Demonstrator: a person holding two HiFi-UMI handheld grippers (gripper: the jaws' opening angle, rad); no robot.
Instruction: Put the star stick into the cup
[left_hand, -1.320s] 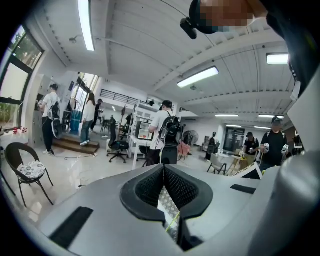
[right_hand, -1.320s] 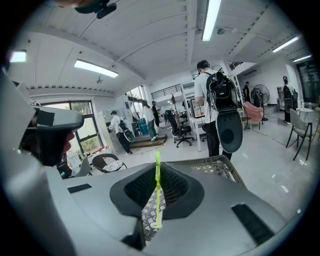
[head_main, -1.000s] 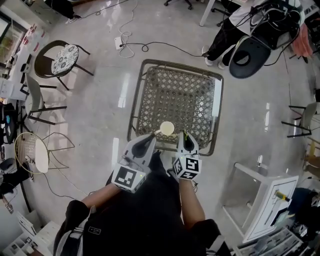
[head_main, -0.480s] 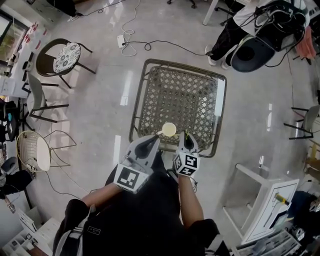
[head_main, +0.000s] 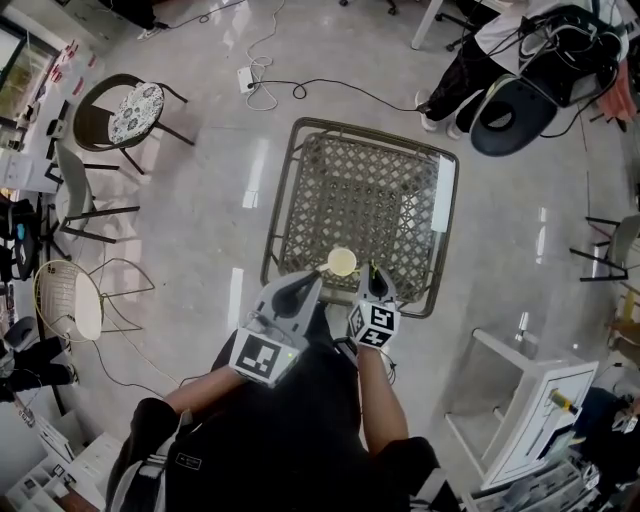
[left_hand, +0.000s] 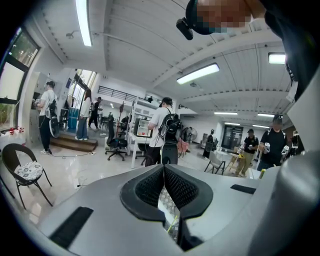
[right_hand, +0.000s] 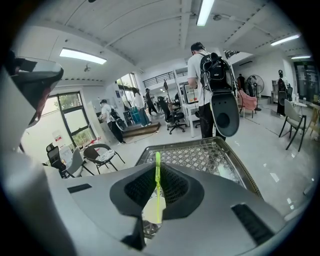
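A pale yellow cup (head_main: 342, 262) stands upright near the front edge of a woven lattice table (head_main: 400, 190). My right gripper (head_main: 371, 275) hovers just right of the cup, shut on the thin green star stick (head_main: 369, 269). In the right gripper view the stick (right_hand: 157, 182) rises upright between the closed pads of my right gripper (right_hand: 157, 172); its star end is not visible. My left gripper (head_main: 313, 278) sits just left of the cup, at the table's front rim. In the left gripper view my left gripper (left_hand: 164, 172) is shut, its pads meeting with nothing visible between them.
Round chairs (head_main: 128, 112) and a wire chair (head_main: 70, 300) stand at the left. A white stand (head_main: 530, 400) is at the right. A seated person (head_main: 470, 50) and a dark chair back (head_main: 520, 100) are beyond the table's far right. Cables (head_main: 270, 90) lie on the floor.
The head view has drifted slightly. Both grippers, the stick and the cup keep the same places relative to each other.
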